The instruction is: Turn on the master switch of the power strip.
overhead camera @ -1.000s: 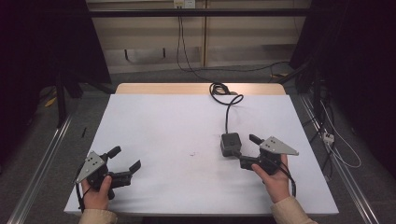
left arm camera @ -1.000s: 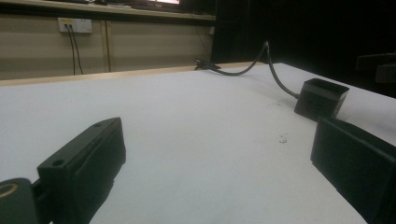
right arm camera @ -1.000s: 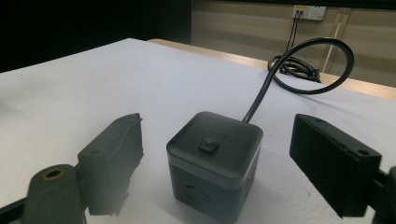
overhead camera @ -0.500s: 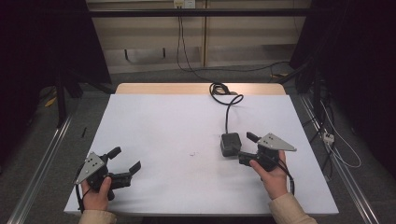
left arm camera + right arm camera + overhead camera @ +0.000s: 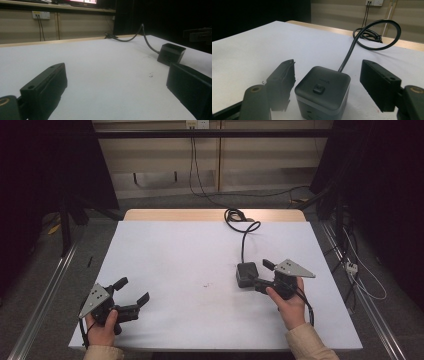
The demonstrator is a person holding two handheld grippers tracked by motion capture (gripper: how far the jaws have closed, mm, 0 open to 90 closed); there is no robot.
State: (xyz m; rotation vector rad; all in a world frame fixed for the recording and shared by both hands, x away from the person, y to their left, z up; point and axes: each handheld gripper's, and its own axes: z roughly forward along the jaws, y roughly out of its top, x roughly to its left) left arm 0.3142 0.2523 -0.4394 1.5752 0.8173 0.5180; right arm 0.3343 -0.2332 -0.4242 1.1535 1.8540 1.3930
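A dark grey cube-shaped power adapter point(image 5: 246, 274) rests on the white table, with a small button on its top point(image 5: 319, 89). Its black cable point(image 5: 243, 239) curves away to a coil at the far edge. My right gripper point(image 5: 260, 274) is open right beside the cube. In the right gripper view the cube point(image 5: 323, 86) sits between the two jaws with a gap on each side. My left gripper point(image 5: 134, 289) rests open near the front left corner with nothing in it. From the left gripper view the cube point(image 5: 171, 53) lies far off to the right.
The white table surface point(image 5: 190, 255) has a wooden strip point(image 5: 170, 215) along its far edge. A coil of cable point(image 5: 368, 33) lies at that edge. Wall sockets point(image 5: 40, 15) and hanging cords are behind the table. Cables run on the floor point(image 5: 360, 280) to the right.
My right gripper has edged slightly forward and closer to the cube. The left gripper and the cube have stayed where they were.
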